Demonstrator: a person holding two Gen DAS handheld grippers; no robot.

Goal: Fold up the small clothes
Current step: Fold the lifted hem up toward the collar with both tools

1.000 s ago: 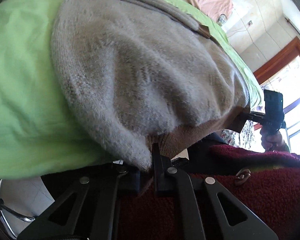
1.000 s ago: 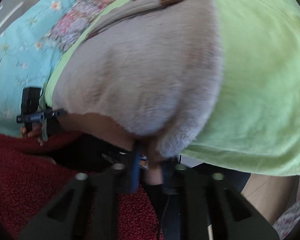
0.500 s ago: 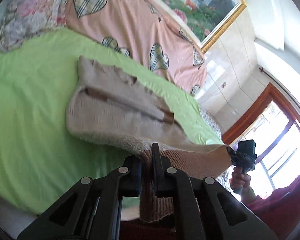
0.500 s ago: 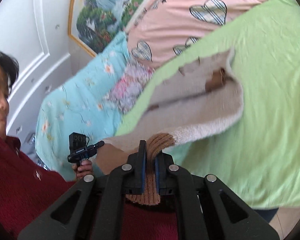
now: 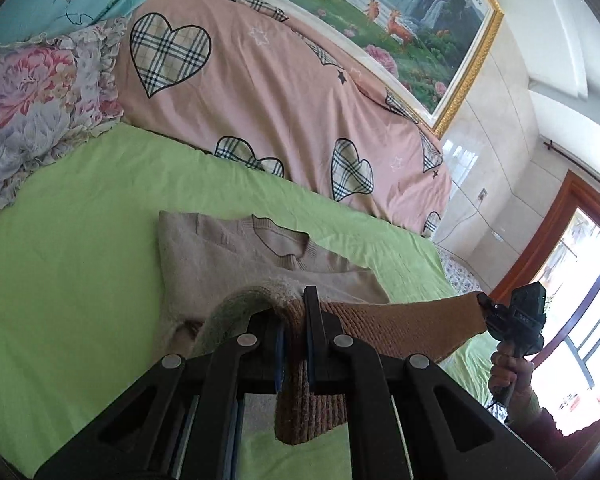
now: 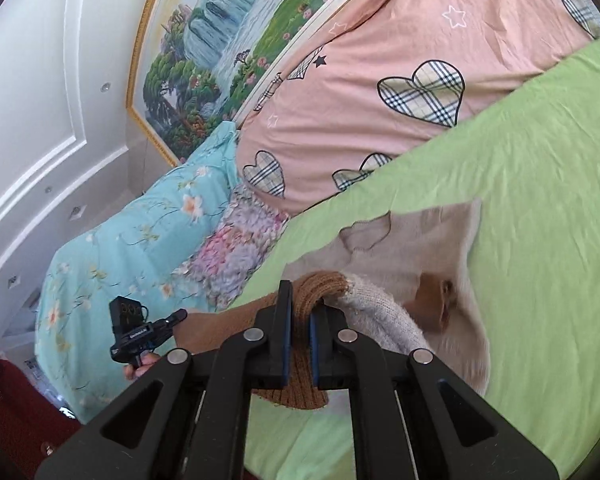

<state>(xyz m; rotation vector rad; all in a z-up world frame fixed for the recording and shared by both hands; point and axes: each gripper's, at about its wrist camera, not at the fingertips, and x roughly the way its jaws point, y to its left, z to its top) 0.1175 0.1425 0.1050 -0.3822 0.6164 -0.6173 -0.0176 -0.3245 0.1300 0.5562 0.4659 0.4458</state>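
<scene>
On the green sheet (image 5: 80, 280) the fuzzy beige sweater (image 5: 228, 256) lies, its near part hidden behind the jaws. The left gripper (image 5: 296, 320) pinches the ribbed brown hem (image 5: 399, 328); the right gripper (image 6: 300, 320) clamps the hem's other end.

Sweater (image 5: 228, 256) hem lifted higher off green sheet (image 5: 80, 280), neckline now visible

Left gripper (image 5: 296, 340) jaws tight on brown ribbed hem (image 5: 399, 328) of beige sweater (image 5: 228, 264) over green sheet (image 5: 72, 280).
</scene>
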